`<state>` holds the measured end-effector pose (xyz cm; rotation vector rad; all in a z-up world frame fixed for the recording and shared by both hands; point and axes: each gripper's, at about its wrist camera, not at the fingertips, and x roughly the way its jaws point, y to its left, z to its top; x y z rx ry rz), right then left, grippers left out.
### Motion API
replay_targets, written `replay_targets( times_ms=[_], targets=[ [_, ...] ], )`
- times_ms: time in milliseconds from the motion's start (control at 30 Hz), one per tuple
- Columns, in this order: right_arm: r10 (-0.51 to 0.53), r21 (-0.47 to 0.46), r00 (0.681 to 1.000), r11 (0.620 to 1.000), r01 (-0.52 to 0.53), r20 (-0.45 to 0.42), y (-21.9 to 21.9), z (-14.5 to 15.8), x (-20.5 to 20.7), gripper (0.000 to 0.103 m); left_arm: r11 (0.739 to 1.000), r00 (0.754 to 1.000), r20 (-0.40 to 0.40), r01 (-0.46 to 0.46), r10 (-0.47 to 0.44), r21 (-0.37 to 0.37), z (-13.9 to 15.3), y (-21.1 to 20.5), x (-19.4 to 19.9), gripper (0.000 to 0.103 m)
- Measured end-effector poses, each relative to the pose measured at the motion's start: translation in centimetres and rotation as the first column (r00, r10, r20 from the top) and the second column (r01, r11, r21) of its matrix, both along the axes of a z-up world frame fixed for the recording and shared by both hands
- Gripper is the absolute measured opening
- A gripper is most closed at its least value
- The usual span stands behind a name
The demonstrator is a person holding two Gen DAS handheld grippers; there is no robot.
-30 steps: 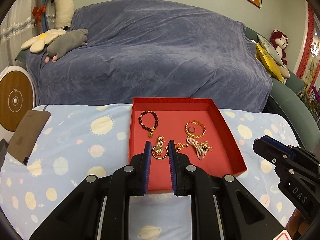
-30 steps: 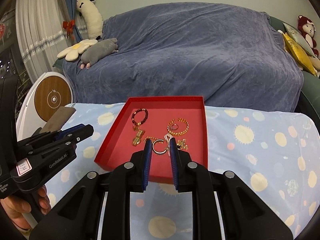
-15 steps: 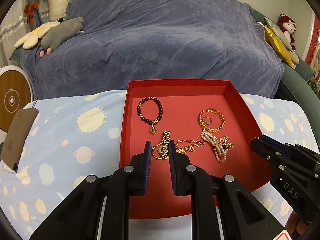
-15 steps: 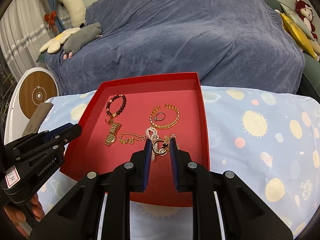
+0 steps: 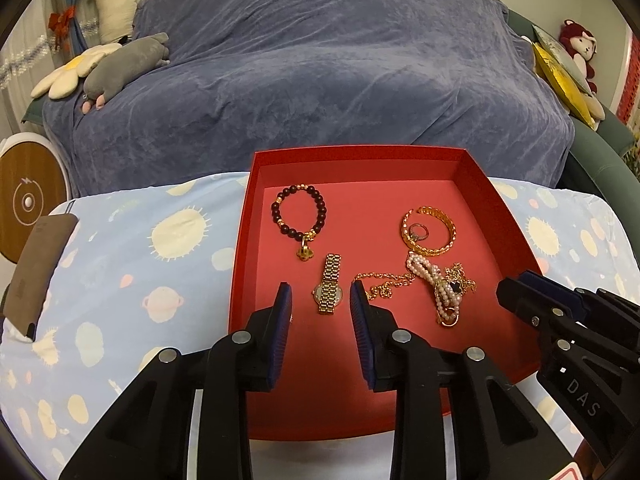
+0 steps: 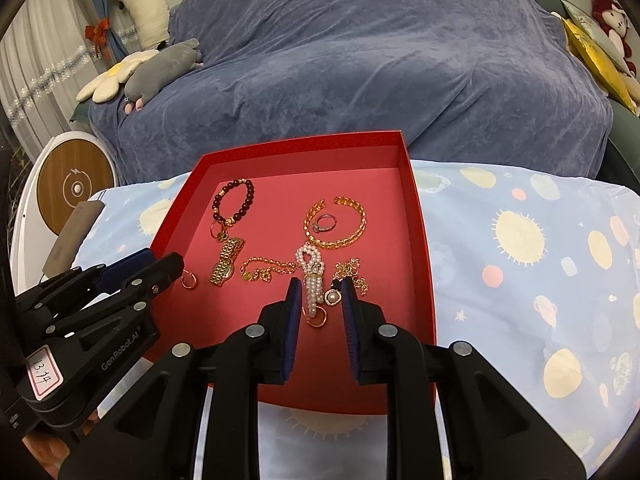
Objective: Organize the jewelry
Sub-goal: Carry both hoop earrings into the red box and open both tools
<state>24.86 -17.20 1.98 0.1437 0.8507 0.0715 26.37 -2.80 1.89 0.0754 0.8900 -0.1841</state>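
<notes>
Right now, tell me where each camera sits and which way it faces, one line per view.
Left wrist: rides the left tool, looking along its open fingers at the gold watch in the red tray; the right tool shows at right.
Right wrist: rides the right tool, open around the pearl strand; the left tool and a bit of hand show at left.
Shared: tray, jewelry, blue sofa.
</notes>
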Motion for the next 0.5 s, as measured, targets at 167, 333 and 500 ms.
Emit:
replay_targets(
  times_ms=[167, 333, 500],
  targets=[
    [0.005, 0.002, 1.000, 1.000, -0.005, 0.006, 0.1, 0.4, -0.4, 0.020, 1.000, 1.000, 0.008, -0.001, 0.001, -0.001, 0.4, -0.2, -0.3, 0.029],
    [0.015, -0.005, 1.000, 1.000, -0.015, 0.012, 0.2, 0.7, -1.0, 0.026, 1.000, 1.000, 0.016, 0.005, -0.005, 0.005, 0.6, -0.5, -0.6, 0.029],
    [0.012, -0.008, 1.000, 1.000, -0.012, 0.025, 0.2, 1.3, -1.7, 0.034, 1.000, 1.000, 0.022, 0.007, -0.007, 0.014, 1.0, -0.6, -1.2, 0.029]
  ],
)
